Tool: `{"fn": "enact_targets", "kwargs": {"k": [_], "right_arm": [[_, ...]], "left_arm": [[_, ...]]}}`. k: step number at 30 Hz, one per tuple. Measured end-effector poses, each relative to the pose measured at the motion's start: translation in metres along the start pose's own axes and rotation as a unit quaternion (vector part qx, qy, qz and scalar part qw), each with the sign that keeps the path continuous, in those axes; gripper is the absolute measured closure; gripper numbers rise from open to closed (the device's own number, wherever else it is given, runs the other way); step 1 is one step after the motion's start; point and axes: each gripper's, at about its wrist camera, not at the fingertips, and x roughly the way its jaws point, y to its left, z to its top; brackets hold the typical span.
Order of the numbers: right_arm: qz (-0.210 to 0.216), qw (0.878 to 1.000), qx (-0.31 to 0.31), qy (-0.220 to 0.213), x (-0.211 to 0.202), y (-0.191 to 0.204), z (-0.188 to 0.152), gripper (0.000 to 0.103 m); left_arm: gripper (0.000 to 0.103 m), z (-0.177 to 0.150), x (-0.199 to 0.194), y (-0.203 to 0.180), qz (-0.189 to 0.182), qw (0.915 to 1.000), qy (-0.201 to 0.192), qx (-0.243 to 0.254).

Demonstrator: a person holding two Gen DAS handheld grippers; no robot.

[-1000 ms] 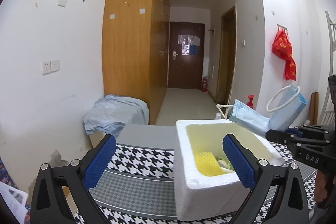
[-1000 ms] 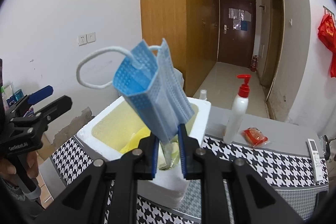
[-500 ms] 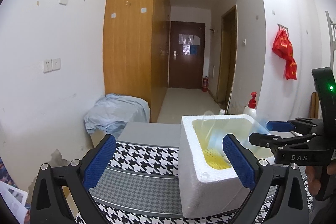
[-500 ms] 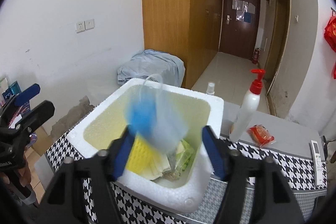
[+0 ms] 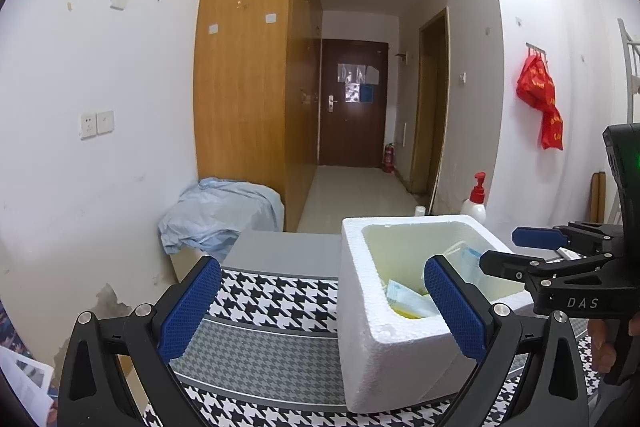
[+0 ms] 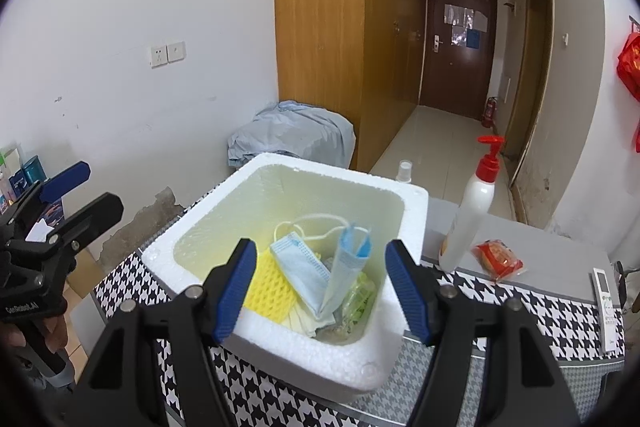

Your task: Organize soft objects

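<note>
A white foam box (image 6: 404, 227) (image 5: 372, 327) stands on the houndstooth table. Inside lie two blue face masks (image 6: 304, 271), one folded and leaning upright (image 6: 344, 267), a yellow mesh sponge (image 6: 268, 287) and other soft items. My right gripper (image 6: 320, 287) is open and empty just above the box's near rim. My left gripper (image 5: 320, 303) is open and empty, level with the box's left wall. In the left wrist view the right gripper (image 5: 516, 247) shows over the box's right side, and a mask (image 5: 468, 255) shows inside.
A white pump bottle with a red top (image 6: 472, 223) stands right of the box, beside a red packet (image 6: 498, 259) and a white remote (image 6: 606, 311). A small clear bottle (image 6: 405, 171) stands behind the box. A blue cloth heap (image 6: 292, 135) lies by the wardrobe.
My right gripper opened and let go of the blue mask, which fell into the foam box. The gripper also dropped lower over the box. The left gripper barely moved.
</note>
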Motion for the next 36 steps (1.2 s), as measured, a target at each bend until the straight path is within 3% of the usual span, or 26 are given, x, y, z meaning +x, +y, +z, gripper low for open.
{"fn": "enact_targets", "kwargs": {"k": [3,5,6,24,36], "right_arm": [[-0.003,1.000,0.001,-0.005,-0.006,-0.003,-0.002,0.029],[-0.007,1.000,0.005,-0.009,-0.011,-0.005,-0.005,0.003],[-0.009,1.000,0.007,-0.015,-0.013,-0.005,-0.005,0.000],[-0.022,0.998,0.021,-0.058,-0.075,-0.018,-0.026,0.000],[-0.031,0.995,0.027,-0.095,-0.122,-0.018,-0.046,0.000]], "left_arm": [[0.001,-0.001,-0.003,-0.004,-0.005,1.0000,0.001,0.006],[0.001,-0.001,-0.007,-0.008,-0.007,0.9999,-0.002,0.011],[0.001,-0.001,-0.008,-0.009,-0.006,0.9999,-0.002,0.012],[0.001,0.004,-0.046,-0.049,-0.025,0.9992,-0.017,0.025],[0.001,0.002,-0.088,-0.069,-0.034,0.9972,-0.054,0.040]]}}
